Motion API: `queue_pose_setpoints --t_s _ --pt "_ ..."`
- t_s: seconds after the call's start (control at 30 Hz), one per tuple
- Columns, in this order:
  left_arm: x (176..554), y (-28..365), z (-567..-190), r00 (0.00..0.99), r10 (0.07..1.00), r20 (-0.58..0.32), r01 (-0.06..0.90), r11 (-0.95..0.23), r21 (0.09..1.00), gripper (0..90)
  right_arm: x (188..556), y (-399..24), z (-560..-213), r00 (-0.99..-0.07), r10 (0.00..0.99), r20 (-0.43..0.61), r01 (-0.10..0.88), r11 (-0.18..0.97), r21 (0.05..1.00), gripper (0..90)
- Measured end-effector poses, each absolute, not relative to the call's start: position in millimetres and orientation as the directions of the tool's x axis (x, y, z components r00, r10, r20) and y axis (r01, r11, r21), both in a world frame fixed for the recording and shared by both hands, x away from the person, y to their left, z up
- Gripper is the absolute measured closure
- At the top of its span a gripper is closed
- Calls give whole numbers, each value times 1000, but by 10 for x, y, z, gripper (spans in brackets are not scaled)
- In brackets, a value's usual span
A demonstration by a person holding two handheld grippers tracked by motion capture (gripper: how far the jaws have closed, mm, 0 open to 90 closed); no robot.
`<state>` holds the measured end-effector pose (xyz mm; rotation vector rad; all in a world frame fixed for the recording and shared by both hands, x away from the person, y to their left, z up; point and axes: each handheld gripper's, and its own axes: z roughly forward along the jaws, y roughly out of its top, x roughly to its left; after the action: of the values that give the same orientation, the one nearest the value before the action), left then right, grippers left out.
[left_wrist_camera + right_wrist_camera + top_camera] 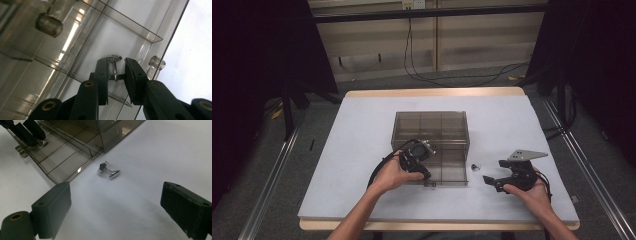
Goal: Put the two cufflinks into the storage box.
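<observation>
Holding cufflink (114,65) betw. left gripper (117,72) jaws, over tray (75,50).

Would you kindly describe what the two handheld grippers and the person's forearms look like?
Both the left gripper and the right gripper are black, with blocky black fingers and brass-coloured pivot rivets. The right one carries a grey triangular plate; black cables trail from each. The forearms are bare, without sleeves.

Cufflinks small, box and jaws cut off

From above, the cufflink (474,165) on the table (362,130) was too small to make out, and the left hand-held gripper (428,177) hid the one it pinched. The smoked plastic box (75,50) ran off the left gripper view's edges; the right hand-held gripper (115,210) was cropped at the bottom.
</observation>
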<state>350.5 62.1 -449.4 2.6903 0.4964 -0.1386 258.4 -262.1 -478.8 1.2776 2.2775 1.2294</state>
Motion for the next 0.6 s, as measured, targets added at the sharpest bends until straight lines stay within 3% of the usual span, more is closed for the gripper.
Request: queue_pose_setpoints --t_s 0.37,0.6 --pt "3497 614 -4493 935 315 -161 353 -858 373 713 2579 -2622 -4784 -581 795 173 580 256 773 91" --pt "3504 678 -4438 929 325 -177 370 -824 428 697 2577 -2626 -4780 -582 795 172 579 257 774 86"
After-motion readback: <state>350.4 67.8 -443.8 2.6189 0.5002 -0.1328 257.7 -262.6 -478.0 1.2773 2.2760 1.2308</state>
